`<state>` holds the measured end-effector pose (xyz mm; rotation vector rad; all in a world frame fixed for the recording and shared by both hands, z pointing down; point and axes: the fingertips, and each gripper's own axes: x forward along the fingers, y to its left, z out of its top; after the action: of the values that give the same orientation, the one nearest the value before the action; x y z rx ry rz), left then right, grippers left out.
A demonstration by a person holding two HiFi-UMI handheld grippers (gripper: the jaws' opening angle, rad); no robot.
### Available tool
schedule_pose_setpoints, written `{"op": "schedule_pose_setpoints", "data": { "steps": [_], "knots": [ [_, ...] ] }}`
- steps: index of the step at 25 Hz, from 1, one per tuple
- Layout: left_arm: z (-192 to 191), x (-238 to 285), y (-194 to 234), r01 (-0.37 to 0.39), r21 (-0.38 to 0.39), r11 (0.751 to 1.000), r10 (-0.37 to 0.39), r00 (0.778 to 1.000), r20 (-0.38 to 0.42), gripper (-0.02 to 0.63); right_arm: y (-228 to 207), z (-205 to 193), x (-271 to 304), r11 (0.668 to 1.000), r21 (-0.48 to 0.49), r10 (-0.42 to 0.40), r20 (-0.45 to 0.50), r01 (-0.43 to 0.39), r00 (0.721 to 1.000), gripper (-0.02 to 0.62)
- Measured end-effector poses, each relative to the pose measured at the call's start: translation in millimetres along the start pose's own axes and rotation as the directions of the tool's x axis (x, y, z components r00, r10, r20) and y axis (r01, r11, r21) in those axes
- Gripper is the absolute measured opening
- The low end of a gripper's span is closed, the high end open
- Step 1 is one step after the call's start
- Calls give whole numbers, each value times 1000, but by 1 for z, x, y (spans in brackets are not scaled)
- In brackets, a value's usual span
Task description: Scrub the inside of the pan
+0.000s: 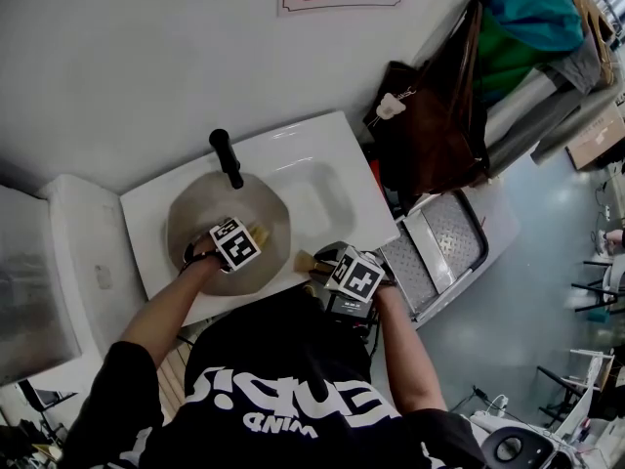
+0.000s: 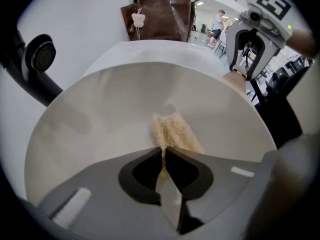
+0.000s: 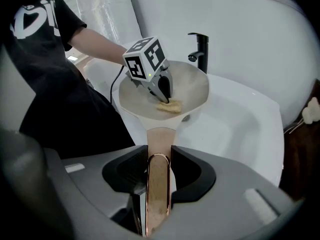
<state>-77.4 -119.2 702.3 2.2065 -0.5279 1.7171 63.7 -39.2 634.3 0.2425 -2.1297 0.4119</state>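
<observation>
My left gripper (image 2: 163,153) has its jaws pinched on the yellowish scrub pad (image 2: 175,130). The pad sticks out just past the tips and rests on the inner floor of the pan (image 2: 95,119). My right gripper (image 3: 159,151) is clamped on the handle (image 3: 158,189), which runs straight between its jaws, with the bowl just ahead of them.

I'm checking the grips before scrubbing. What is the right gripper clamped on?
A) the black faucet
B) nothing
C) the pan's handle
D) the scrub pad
C: the right gripper pinches the pan's handle; the left gripper holds the scrub pad.
</observation>
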Motion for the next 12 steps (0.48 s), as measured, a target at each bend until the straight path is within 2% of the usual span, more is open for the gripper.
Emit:
{"op": "schedule_pose_setpoints", "data": {
  "steps": [12],
  "knots": [
    [2,1,1,3,-33,999,-2,1000,12,23,-2,2,-1,1000,23,1,51,-2,999,149]
  ]
}}
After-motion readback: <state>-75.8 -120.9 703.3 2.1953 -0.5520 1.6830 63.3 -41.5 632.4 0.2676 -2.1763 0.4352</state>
